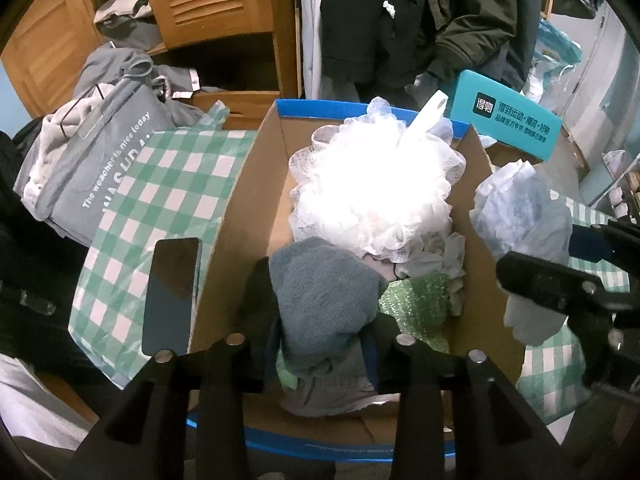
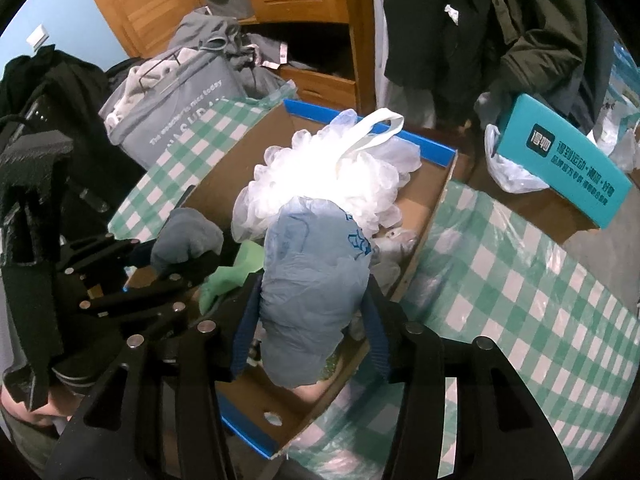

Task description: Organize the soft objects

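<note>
Left tool (image 1: 320, 320) is clamped on a grey-blue towel (image 1: 320, 300), holding it low over the near end of the cardboard box (image 1: 236, 208). Right tool (image 2: 308, 304) grips a crumpled pale blue plastic bag (image 2: 312, 280) between its blue-padded fingers (image 2: 244, 320), and that bag hangs just above the box's near right corner. From the left wrist view the right tool shows at the box's right wall, with the bag bunched outside the wall.

Inside the box, a big white mesh bath pouf (image 1: 372, 192) fills the middle, its white loop handle (image 2: 372, 132) sticking up toward the far end. A green sparkly cloth (image 1: 416, 304) lies at the near right of the box, touching the towel, and a bit of light green fabric (image 2: 228, 276) peeks out near the left tool.

Beside the box's left wall, a dark phone (image 1: 172, 296) rests on the green-and-white checked cover (image 1: 160, 184). Left and beyond the box sits a grey fabric bag (image 1: 100, 160) with white lettering. Past the far right corner, a teal carton (image 1: 508, 116) with printed characters stands tilted. Behind the box, a wooden louvered wardrobe (image 1: 208, 0) and dark hanging coats (image 1: 400, 20).
</note>
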A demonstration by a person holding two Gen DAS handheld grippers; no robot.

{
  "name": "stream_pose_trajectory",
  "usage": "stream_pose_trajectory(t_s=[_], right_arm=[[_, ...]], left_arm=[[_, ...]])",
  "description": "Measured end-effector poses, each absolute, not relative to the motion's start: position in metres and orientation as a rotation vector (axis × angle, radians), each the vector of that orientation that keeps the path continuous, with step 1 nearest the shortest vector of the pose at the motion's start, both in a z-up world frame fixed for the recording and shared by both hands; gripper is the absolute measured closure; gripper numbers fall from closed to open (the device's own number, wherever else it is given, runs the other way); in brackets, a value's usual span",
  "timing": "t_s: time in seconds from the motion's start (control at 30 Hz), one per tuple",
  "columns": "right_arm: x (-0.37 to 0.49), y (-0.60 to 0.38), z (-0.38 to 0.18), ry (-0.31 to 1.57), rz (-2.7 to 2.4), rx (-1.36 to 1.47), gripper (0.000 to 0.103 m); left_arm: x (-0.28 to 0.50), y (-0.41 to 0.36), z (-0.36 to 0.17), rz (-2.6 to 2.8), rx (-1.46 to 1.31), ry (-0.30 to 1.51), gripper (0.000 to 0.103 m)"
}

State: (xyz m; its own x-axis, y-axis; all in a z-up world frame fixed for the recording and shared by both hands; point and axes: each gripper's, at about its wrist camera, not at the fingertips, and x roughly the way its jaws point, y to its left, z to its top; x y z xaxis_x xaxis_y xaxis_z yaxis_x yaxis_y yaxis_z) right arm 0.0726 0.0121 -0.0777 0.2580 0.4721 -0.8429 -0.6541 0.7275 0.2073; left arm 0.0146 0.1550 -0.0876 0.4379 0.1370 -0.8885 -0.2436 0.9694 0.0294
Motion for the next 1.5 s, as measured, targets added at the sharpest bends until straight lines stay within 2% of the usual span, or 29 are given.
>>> stream_pose_trajectory(t_s=[0.03,0.1,0.2,0.37,0.63,0.7,0.87,1.1,1.2,1.5], right_arm=[[0.074,0.011,-0.078,1.064,0.766,-0.193,0.051],[0.076,0.007,-0.077,1.064,0.761,-0.176,0.048],[0.077,0.003,-0.077,1.063,0.757,-0.166,0.038],[0.078,-0.006,-0.073,1.056,0.729,-0.145,0.038],[0.071,-0.028,-0.053,0.989,0.672,-0.148,0.027],[0.068,-0.033,-0.047,0.966,0.659,-0.156,0.025],[0.061,-0.043,-0.033,0.92,0.634,-0.142,0.024],[0.054,-0.059,-0.019,0.862,0.601,-0.139,0.023],[0.053,-0.068,-0.016,0.847,0.592,-0.122,0.023],[0.055,-0.088,-0.014,0.827,0.559,-0.098,0.023]], left_arm=[[0.014,0.155,-0.087,0.241,-0.106,1.09,0.057],[0.014,0.155,-0.084,0.251,-0.092,1.081,0.041],[0.013,0.154,-0.079,0.261,-0.069,1.061,0.032],[0.011,0.155,-0.072,0.249,-0.085,1.055,0.029],[0.004,0.153,-0.053,0.214,-0.132,1.018,0.022],[0.003,0.151,-0.049,0.197,-0.143,1.016,0.014],[0.005,0.138,-0.034,0.206,-0.082,0.978,0.01],[0.0,0.13,-0.016,0.194,-0.094,0.924,0.01],[-0.002,0.126,-0.009,0.188,-0.1,0.894,0.003],[-0.004,0.101,0.005,0.182,-0.04,0.823,0.002]])
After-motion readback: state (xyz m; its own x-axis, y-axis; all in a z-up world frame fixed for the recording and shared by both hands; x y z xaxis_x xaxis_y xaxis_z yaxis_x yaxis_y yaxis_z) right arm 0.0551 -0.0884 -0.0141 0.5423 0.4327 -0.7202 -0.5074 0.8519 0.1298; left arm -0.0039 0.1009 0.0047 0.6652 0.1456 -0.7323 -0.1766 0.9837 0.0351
